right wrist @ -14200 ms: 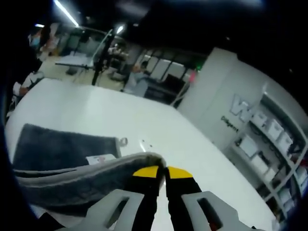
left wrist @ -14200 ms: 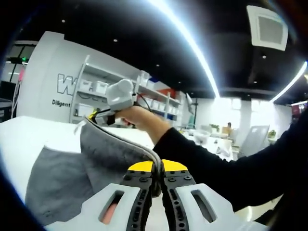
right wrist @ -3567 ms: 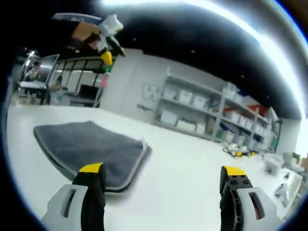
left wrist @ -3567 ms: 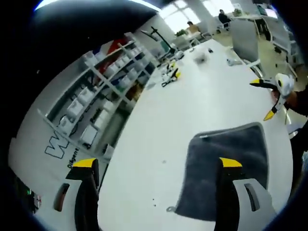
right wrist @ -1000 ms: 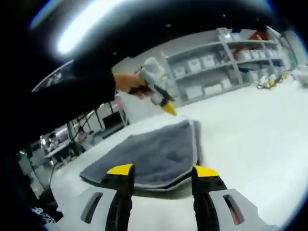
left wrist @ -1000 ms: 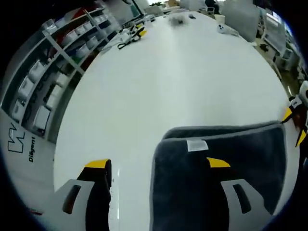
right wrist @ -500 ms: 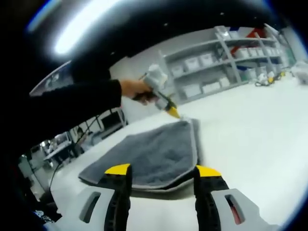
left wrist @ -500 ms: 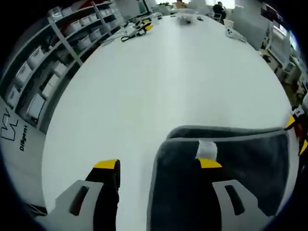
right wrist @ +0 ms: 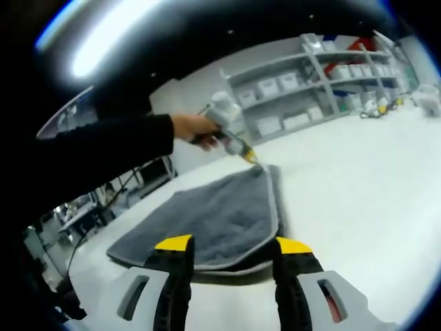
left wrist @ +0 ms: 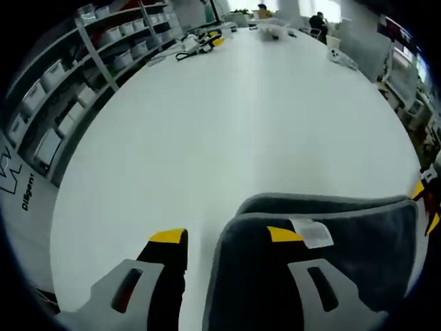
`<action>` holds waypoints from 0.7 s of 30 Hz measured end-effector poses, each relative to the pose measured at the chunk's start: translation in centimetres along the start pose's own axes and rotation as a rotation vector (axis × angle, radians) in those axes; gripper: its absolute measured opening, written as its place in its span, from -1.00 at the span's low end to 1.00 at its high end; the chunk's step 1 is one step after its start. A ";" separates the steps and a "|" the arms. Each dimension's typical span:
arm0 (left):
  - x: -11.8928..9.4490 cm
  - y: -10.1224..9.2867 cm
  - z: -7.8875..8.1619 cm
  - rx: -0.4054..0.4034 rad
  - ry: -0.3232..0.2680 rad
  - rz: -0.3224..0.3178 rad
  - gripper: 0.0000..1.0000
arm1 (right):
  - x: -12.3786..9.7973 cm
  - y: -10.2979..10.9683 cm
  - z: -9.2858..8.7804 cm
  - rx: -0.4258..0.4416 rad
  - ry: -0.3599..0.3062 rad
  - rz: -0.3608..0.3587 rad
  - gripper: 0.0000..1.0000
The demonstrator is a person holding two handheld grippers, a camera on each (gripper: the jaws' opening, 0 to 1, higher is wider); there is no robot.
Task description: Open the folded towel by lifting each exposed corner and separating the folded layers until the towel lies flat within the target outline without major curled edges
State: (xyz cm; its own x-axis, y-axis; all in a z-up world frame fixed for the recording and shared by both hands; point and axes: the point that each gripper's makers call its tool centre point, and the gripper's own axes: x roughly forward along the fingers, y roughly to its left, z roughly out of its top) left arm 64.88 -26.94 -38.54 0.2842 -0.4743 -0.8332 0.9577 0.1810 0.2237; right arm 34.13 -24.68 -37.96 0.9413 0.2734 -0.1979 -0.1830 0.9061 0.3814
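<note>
A grey folded towel [left wrist: 358,241] lies on the white table [left wrist: 241,124], two layers showing at its near edge and a white label [left wrist: 311,232] on top. My left gripper [left wrist: 226,236] is open low over the towel's corner, one jaw over the cloth and the other over bare table. The right gripper's yellow tips [left wrist: 422,200] show at the towel's far side. In the right gripper view the towel [right wrist: 213,214] spreads beyond my open right gripper [right wrist: 233,244]. A hand holds the left gripper [right wrist: 249,157] at the towel's far corner.
Shelves with white bins [left wrist: 83,76] run along one side of the table, seen also as shelves [right wrist: 310,89]. Small tools [left wrist: 203,43] and other items lie at the table's far end. A dark sleeve [right wrist: 96,152] crosses the right gripper view.
The left gripper has dropped closer to the towel's corner, and its jaws have narrowed a little around the edge. The right gripper has barely moved.
</note>
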 end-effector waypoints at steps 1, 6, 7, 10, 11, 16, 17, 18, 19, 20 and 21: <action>0.6 1.1 0.2 -0.017 0.009 0.016 -0.08 | 0.0 -0.1 0.1 -0.004 -0.003 -0.007 -0.26; 1.5 0.7 0.3 -0.023 0.022 -0.013 -0.30 | -0.2 -1.1 0.3 0.006 -0.017 -0.039 -0.41; 1.6 0.6 0.4 -0.021 0.022 -0.016 -0.33 | -0.2 -1.0 0.2 0.009 -0.015 -0.037 -0.40; 1.5 -0.4 0.2 -0.009 0.027 -0.025 -0.39 | -0.2 -1.0 0.1 0.003 -0.011 -0.033 -0.40; 1.4 -0.7 0.1 -0.008 0.029 -0.026 -0.40 | -0.2 -1.0 0.1 0.002 -0.009 -0.033 -0.40; 1.9 -0.7 -0.1 -0.011 0.040 -0.029 -0.39 | -0.3 -1.2 0.1 0.011 -0.012 -0.040 -0.40; 1.9 -1.0 -0.2 -0.009 0.041 -0.026 -0.39 | -0.3 -1.3 0.1 0.011 -0.011 -0.041 -0.40; 1.8 -1.1 -0.1 -0.009 0.039 -0.026 -0.41 | -0.3 -1.2 0.0 0.011 -0.008 -0.040 -0.39; 2.0 -1.1 -0.1 -0.008 0.039 -0.032 -0.43 | -0.3 -1.2 0.0 0.011 -0.007 -0.039 -0.39; 2.1 -1.2 -0.1 -0.004 0.040 -0.035 -0.46 | -0.3 -1.2 0.0 0.009 -0.007 -0.039 -0.39; 2.0 -1.3 -0.1 -0.003 0.041 -0.039 -0.48 | -0.3 -1.2 0.0 0.007 -0.006 -0.039 -0.39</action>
State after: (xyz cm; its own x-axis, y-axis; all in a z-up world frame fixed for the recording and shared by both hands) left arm 64.22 -28.06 -40.57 0.2450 -0.4455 -0.8611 0.9677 0.1660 0.1895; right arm 34.08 -25.84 -38.40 0.9493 0.2361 -0.2075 -0.1444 0.9139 0.3795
